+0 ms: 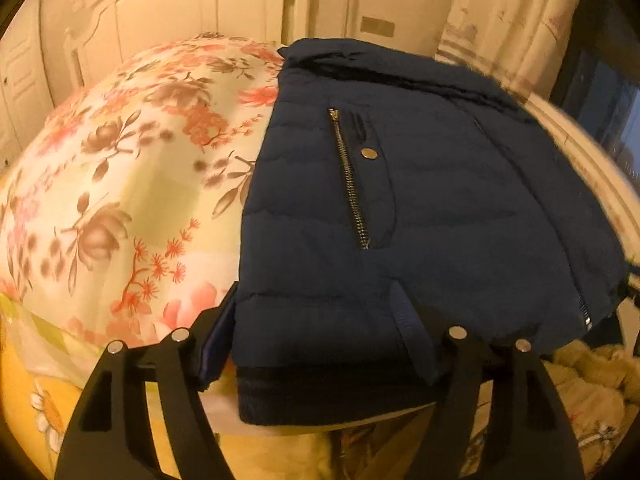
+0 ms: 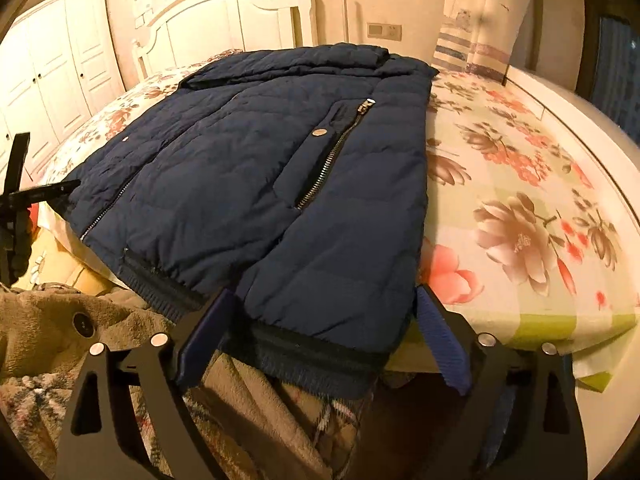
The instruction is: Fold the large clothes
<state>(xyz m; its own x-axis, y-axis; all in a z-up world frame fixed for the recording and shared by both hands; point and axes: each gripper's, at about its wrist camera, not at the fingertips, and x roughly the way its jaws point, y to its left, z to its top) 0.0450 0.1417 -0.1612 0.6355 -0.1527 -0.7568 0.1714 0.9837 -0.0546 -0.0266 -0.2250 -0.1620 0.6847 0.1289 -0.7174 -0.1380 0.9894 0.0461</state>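
Observation:
A dark blue quilted jacket [image 1: 420, 208] lies flat on the floral bed, sleeves folded in, zip pockets up, ribbed hem hanging over the near edge; it also fills the right wrist view [image 2: 280, 184]. My left gripper [image 1: 320, 312] is open, its fingers astride the jacket's left hem corner, one blue pad [image 1: 218, 344] left of the edge, the other on top. My right gripper [image 2: 324, 308] is open, its fingers astride the right hem corner. The left gripper's tip shows at the left edge of the right wrist view [image 2: 44, 192].
The bed has a floral sheet [image 2: 520, 208] and a white headboard [image 2: 224, 20] at the far end. A white wardrobe [image 2: 52, 68] stands at the left. A brown fleece garment [image 2: 80, 320] and plaid cloth lie below the bed's near edge. Curtains [image 2: 488, 16] hang far right.

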